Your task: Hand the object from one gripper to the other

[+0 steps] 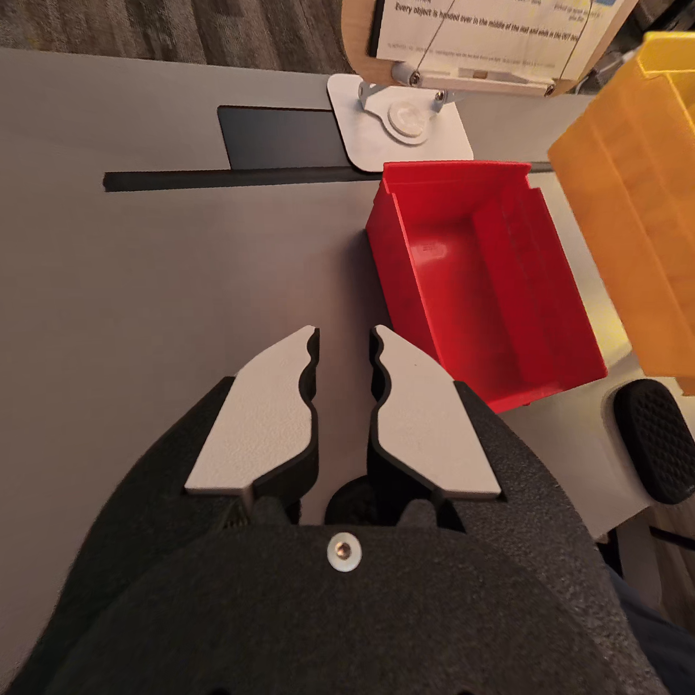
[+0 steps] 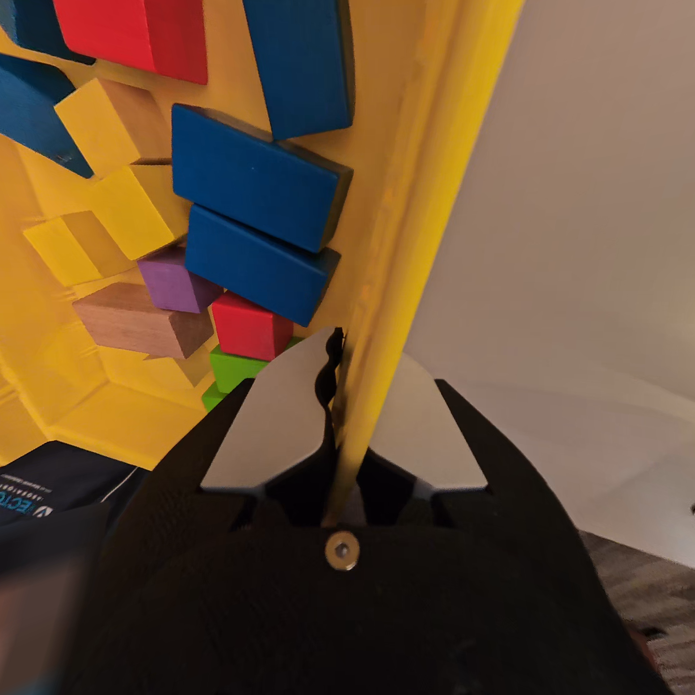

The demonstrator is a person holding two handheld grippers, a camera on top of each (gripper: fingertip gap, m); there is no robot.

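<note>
left wrist view looks steeply down along its fingers at grey table (image 1: 150,282) from some height, red bin (image 1: 485,278) ahead-right, right wrist view pressed close against yellow bin (image 2: 432,188) wall, both views share that yellow bin (image 1: 632,210)

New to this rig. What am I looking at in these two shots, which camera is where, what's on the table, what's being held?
There is no robot arm: a person holds a two-finger gripper in each hand, and each gripper carries a camera looking along its fingers.

The left wrist view shows the left gripper, fingers apart and holding nothing, above a grey table. On the table sit an empty red bin and the white base of a document stand. The yellow bin appears at the right edge.

The right wrist view shows the right gripper clamped on the yellow bin's wall, one finger inside and one outside. Inside are coloured wooden blocks: blue, red, yellow, purple, green and plain wood.
</note>
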